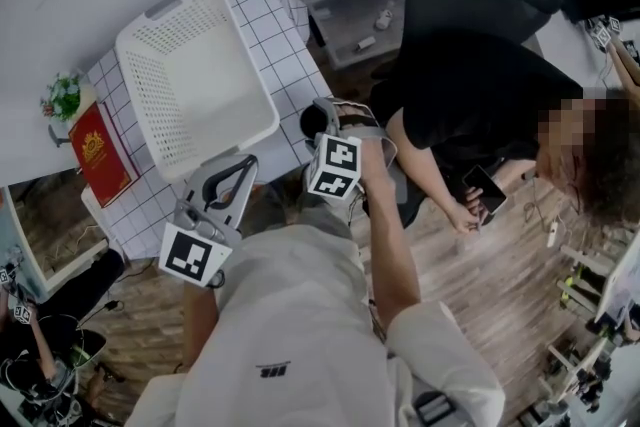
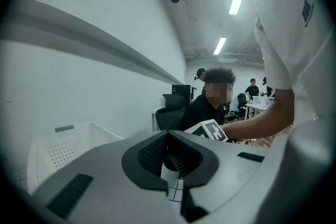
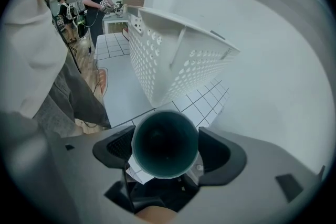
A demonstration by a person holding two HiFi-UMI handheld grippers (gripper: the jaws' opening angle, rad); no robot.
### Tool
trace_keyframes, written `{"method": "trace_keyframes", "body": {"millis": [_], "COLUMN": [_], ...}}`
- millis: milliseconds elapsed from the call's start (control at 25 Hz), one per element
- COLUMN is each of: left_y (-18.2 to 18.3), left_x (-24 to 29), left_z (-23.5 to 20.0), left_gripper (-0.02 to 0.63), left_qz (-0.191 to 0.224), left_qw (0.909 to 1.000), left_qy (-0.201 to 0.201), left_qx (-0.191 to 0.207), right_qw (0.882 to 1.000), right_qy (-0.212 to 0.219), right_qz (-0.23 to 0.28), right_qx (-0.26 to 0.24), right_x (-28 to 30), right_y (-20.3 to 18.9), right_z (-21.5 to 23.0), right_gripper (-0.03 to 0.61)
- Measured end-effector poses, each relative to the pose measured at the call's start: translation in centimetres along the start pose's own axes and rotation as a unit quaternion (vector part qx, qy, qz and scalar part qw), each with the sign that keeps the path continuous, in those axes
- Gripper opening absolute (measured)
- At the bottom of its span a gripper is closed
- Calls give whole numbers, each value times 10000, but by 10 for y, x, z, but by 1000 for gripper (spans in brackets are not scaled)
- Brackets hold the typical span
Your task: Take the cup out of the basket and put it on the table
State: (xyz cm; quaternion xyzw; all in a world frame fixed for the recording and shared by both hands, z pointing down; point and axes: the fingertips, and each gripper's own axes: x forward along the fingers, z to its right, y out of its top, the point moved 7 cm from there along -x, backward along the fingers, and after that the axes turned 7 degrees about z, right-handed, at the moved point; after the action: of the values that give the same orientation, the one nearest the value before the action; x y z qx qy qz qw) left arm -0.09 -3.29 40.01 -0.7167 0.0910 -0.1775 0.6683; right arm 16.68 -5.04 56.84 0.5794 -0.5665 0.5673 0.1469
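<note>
Since the cup (image 3: 164, 140) is clear of the basket (image 1: 148, 100) and sitting in my right gripper (image 3: 164, 152), I'd call this the back half of the job: lift-out done, set-down not yet. The jaws are parted just enough to take the cup's body and pinch it from both sides. Its mouth points back at the gripper camera, so I'm looking straight into a dark round tube with a teal rim. From the head view it hangs at the table's (image 1: 290, 65) near edge, just beside the basket's near corner. I can't tell whether its base touches the cloth. Next move, as I read it, is to square the base to a bare patch of checks, lower till it sits flat, then spread the jaws and back off without nudging it. It's close to the edge, so I'd want it a bit further in. My left gripper (image 2: 169, 153) is idle, its jaws pressed together on nothing, parked off the near edge by the basket. Materials: the cup looks like a smooth, hard, plain cylinder, probably slick against the pads (image 3: 114, 148), which are dark cross-hatched rubbery stuff. The basket is rigid white plastic with perforated walls and rounded corners, nothing inside. The table wears a white cloth with a thin dark grid.
</note>
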Motion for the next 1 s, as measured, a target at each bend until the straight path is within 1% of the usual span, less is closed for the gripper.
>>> {"method": "trace_keyframes", "body": {"millis": [720,1000], "left_y": [-3,-4], "left_x": [0,1], "left_z": [-1,-3], "left_gripper": [11,11], "left_qz": [-9,-24], "left_qw": [10000,10000], "left_qy": [-28,-25], "left_qx": [-35,-68], "right_qw": [9985,9984], "right_qy": [-424,-426], "right_qz": [-133,-153], "right_qx": [-330,-351], "right_x": [4,5], "right_y": [-2,-2], "right_z": [-4,-3], "right_gripper": [377,377]}}
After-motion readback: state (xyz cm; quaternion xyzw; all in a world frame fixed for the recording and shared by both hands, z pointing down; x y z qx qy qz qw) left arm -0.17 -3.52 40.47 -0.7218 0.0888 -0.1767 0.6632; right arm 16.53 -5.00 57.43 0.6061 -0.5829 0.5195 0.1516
